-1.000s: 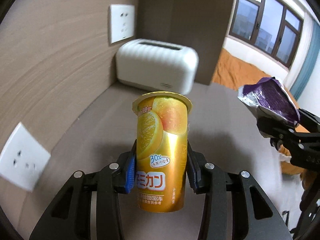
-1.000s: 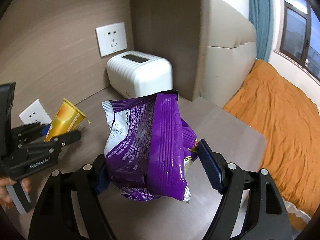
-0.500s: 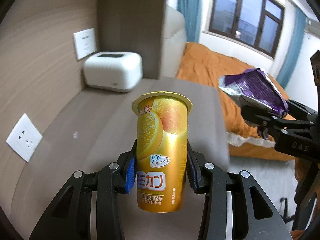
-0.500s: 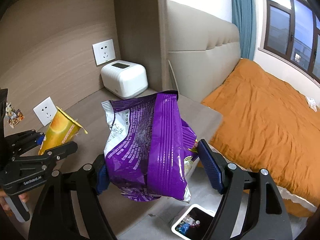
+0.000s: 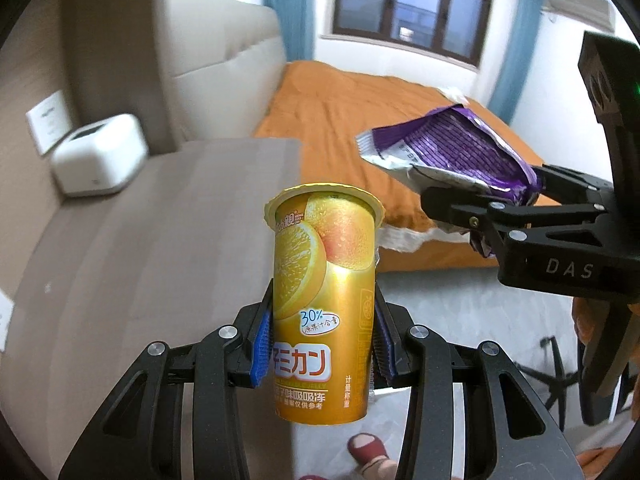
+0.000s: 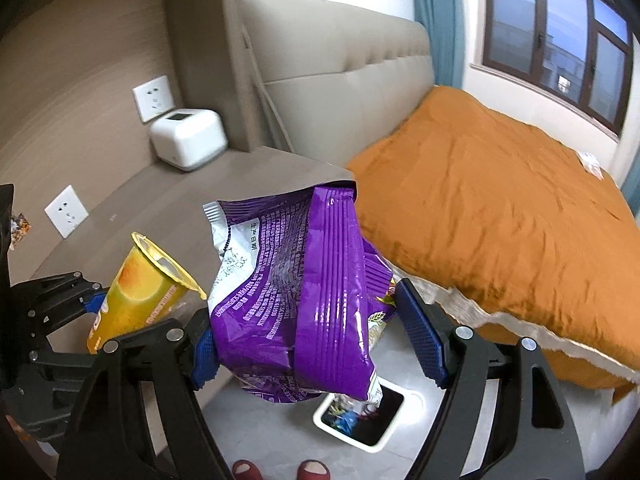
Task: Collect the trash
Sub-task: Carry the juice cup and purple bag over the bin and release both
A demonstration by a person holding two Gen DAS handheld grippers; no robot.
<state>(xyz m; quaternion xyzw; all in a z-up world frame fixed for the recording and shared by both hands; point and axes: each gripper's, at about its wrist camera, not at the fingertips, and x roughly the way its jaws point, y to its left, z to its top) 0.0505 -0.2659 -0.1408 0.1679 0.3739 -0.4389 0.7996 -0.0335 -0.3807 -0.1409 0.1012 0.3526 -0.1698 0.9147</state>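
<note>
Now the left gripper [image 5: 322, 354] clamps an upright orange cup [image 5: 323, 296] printed with citrus slices. Beside it, the right gripper [image 6: 320, 338] pinches a crumpled, shiny purple bag [image 6: 296, 300] above a white bin [image 6: 362, 414].

left gripper [image 5: 323, 354] clamps jelly cup [image 5: 324, 300], upright | right gripper [image 6: 320, 334] pinches snack bag [image 6: 296, 300], to the cup's right | trash bin [image 6: 360, 416] on floor under the bag, between counter [image 6: 180, 200] and bed [image 6: 500, 220] | white box [image 6: 188, 142] at counter's back corner
</note>
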